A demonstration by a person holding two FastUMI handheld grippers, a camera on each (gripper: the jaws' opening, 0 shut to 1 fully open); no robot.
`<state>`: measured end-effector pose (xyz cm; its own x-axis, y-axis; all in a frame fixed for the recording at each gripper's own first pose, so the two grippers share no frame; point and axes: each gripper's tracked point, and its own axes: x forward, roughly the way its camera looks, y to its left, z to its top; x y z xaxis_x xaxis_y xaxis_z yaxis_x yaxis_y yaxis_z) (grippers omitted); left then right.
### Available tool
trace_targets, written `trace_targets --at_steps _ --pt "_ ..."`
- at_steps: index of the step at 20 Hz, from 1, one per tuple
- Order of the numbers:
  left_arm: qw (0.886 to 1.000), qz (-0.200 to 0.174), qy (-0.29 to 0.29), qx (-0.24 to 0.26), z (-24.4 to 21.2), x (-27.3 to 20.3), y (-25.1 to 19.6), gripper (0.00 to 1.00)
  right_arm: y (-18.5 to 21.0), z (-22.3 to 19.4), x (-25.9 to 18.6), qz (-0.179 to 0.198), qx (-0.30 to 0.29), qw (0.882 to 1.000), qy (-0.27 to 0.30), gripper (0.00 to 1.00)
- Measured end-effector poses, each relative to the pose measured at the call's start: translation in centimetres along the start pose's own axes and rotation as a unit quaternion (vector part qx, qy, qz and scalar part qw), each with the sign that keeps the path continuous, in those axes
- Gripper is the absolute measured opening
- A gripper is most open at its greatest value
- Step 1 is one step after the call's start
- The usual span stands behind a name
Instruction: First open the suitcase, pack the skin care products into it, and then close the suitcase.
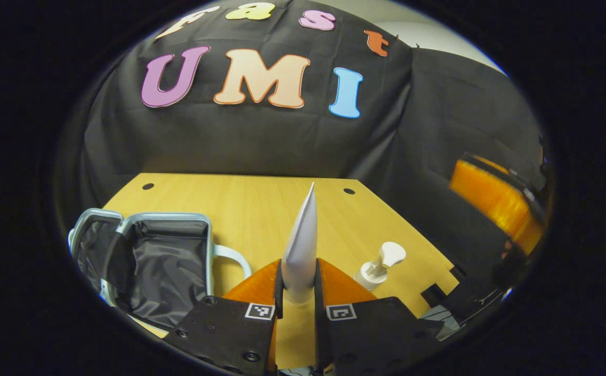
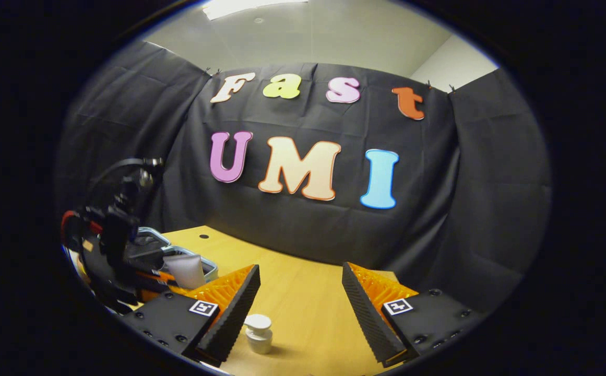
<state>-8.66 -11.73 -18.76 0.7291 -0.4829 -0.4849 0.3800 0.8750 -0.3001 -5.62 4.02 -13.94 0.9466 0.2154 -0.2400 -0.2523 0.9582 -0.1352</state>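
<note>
Packing step: left gripper (image 1: 298, 282) jaws clamp a white squeeze tube (image 1: 301, 245) above the surface, right of the open grey-lined suitcase (image 1: 162, 266). Right gripper (image 2: 298, 308) jaws wide near the white pump bottle (image 2: 258, 332). Next, carry tube left into suitcase.

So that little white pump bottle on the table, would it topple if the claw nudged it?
Probably. The pump bottle stands upright on a narrow base, with a wide pump head on top, so a push high up could tip it. It looks like smooth plastic, perhaps slippery. Its round body would likely roll on the table once down.
</note>
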Motion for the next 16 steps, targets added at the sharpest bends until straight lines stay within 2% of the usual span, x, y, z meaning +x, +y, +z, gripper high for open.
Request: trace_targets --at_steps 1,2,9,10,11,16 --pt "1.000 0.009 -0.004 0.005 0.6 -0.8 0.6 0.18 0.7 -1.0 0.4 0.007 0.002 1.000 0.010 0.99" --pt "1.000 0.017 -0.012 0.009 1.3 -1.4 1.1 0.21 1.3 -2.3 0.9 0.014 0.003 1.000 0.021 0.99" --pt "0.998 0.058 -0.029 0.018 3.4 -4.7 4.0 0.21 3.9 -9.9 2.5 0.034 0.002 0.996 0.085 0.99" --pt "0.998 0.061 -0.028 0.018 3.5 -5.0 4.3 0.21 4.2 -9.4 2.6 0.037 0.018 0.997 0.064 0.99" --pt "0.997 0.065 -0.028 0.017 3.5 -5.4 4.6 0.21 4.2 -9.4 2.9 0.037 0.018 0.997 0.066 0.96" --pt "0.996 0.081 -0.021 0.016 3.1 -6.5 5.9 0.21 5.6 -9.8 3.3 0.052 0.022 0.996 0.063 0.99"
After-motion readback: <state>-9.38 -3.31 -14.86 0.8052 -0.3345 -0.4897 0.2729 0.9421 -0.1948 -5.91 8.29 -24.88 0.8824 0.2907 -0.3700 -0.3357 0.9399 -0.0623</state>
